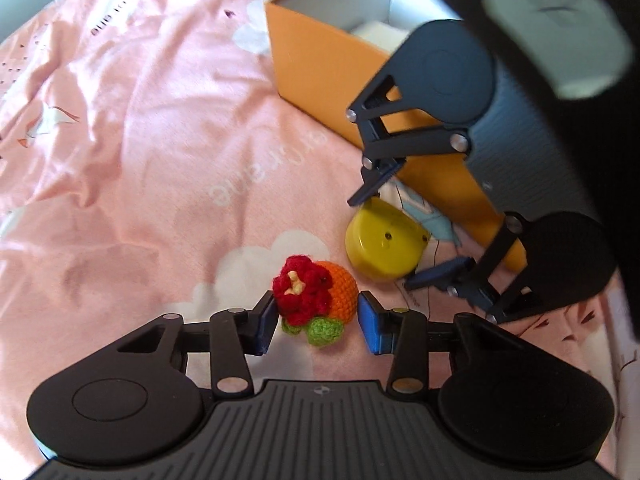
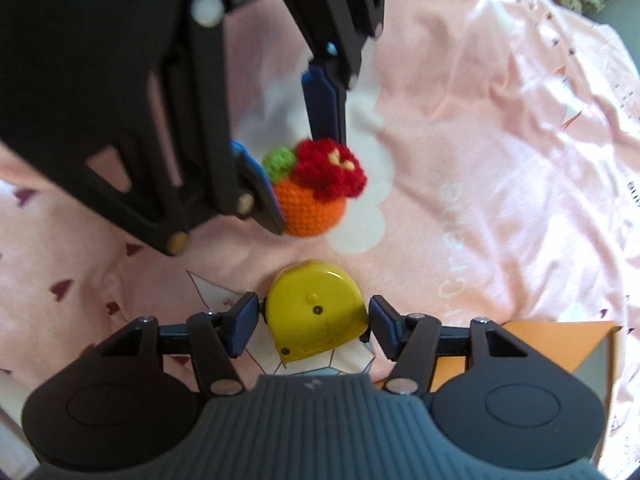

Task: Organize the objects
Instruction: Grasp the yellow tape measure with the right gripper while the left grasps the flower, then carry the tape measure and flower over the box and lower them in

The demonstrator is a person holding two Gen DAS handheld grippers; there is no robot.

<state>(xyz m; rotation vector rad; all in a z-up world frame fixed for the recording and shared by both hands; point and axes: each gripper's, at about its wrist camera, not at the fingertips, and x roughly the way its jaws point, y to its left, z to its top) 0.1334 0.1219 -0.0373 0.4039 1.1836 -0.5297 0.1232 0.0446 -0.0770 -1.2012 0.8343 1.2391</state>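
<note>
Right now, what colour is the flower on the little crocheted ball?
Red flower on the orange crocheted ball; left wrist view shows it best.

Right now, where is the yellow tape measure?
In the right wrist view the yellow tape measure lies on the pink sheet between the right gripper fingers, near the crochet toy.

My left wrist camera looks steeply down along its tool (image 1: pixel 318 320) at the pink bedsheet (image 1: pixel 140 152), close in. My right wrist camera does likewise from the opposite side. Both views share the crocheted toy (image 1: pixel 316 300) and the yellow tape measure (image 2: pixel 318 312).
</note>
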